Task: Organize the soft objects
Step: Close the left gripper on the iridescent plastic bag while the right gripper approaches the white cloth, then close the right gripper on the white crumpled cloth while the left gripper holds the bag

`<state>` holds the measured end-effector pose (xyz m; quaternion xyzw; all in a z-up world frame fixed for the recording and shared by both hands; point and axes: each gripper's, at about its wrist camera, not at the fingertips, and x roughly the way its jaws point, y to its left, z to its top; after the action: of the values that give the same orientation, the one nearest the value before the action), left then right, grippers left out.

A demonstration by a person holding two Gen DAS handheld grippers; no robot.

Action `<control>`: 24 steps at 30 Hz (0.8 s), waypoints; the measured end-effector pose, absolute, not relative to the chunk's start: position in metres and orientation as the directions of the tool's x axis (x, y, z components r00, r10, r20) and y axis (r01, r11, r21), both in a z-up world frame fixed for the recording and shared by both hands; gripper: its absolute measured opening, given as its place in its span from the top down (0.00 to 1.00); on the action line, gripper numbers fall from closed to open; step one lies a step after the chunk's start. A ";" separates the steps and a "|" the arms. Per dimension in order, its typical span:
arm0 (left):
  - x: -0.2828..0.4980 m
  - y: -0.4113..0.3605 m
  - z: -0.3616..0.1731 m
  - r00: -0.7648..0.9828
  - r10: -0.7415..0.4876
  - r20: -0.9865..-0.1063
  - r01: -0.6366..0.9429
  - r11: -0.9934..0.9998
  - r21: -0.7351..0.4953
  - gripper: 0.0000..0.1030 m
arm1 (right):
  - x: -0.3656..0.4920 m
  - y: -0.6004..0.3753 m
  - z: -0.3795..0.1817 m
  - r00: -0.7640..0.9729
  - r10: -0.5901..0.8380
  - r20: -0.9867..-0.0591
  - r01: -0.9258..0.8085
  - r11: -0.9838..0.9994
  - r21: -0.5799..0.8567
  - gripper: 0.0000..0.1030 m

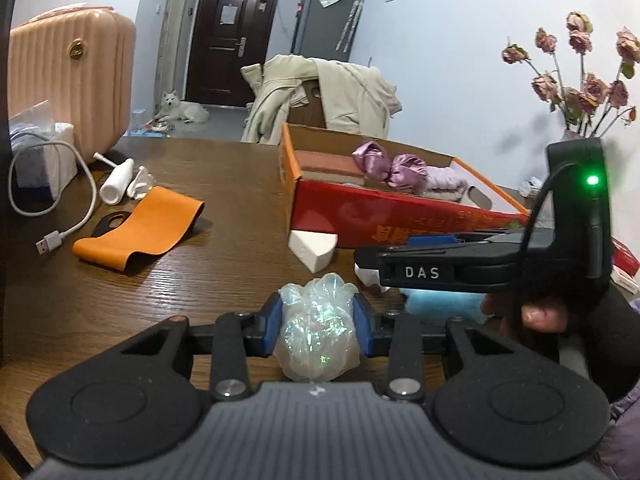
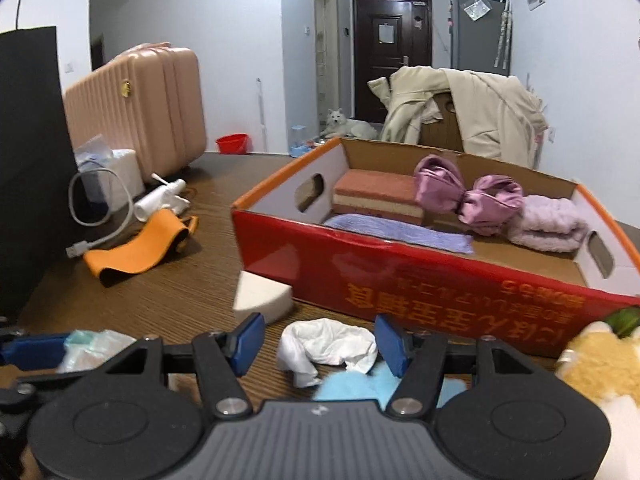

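My left gripper (image 1: 318,326) is shut on a crumpled iridescent plastic bundle (image 1: 318,332), held low over the wooden table (image 1: 192,280). My right gripper (image 2: 320,342) is open, its blue pads either side of a white crumpled cloth (image 2: 326,344) lying on the table, with a light blue fluffy item (image 2: 360,386) just below it. The red and orange cardboard box (image 2: 400,276) stands ahead; it holds a pink sponge block (image 2: 376,196), a purple towel (image 2: 400,234), a pink satin bow (image 2: 468,196) and a lilac fluffy towel (image 2: 548,222). The right gripper also shows in the left wrist view (image 1: 420,272).
A white foam wedge (image 2: 262,296) lies by the box's near corner. An orange band (image 2: 136,250), a white bottle (image 2: 158,198) and a white cable (image 2: 100,216) lie to the left. A yellow plush toy (image 2: 600,364) is at the right. A pink suitcase (image 2: 140,108) stands behind.
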<state>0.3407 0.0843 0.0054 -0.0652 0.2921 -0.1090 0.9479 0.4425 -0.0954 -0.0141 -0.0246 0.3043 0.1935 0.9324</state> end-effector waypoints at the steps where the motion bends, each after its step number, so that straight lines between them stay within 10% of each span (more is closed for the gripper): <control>1: 0.342 0.086 0.005 0.808 -0.236 -0.540 0.159 0.970 -0.186 0.64 | 0.443 -0.092 -0.014 0.734 0.360 -0.575 -0.393 0.917 0.072 0.42; 24: 0.343 0.070 0.002 0.812 -0.216 -0.542 0.132 0.973 -0.189 0.62 | 0.426 -0.131 -0.003 0.720 0.402 -0.566 -0.413 0.903 0.116 0.41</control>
<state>0.3426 0.0697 0.0021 -0.0716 0.2923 -0.0917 0.9492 0.4264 -0.1311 -0.0032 -0.0091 0.3031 0.2196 0.9273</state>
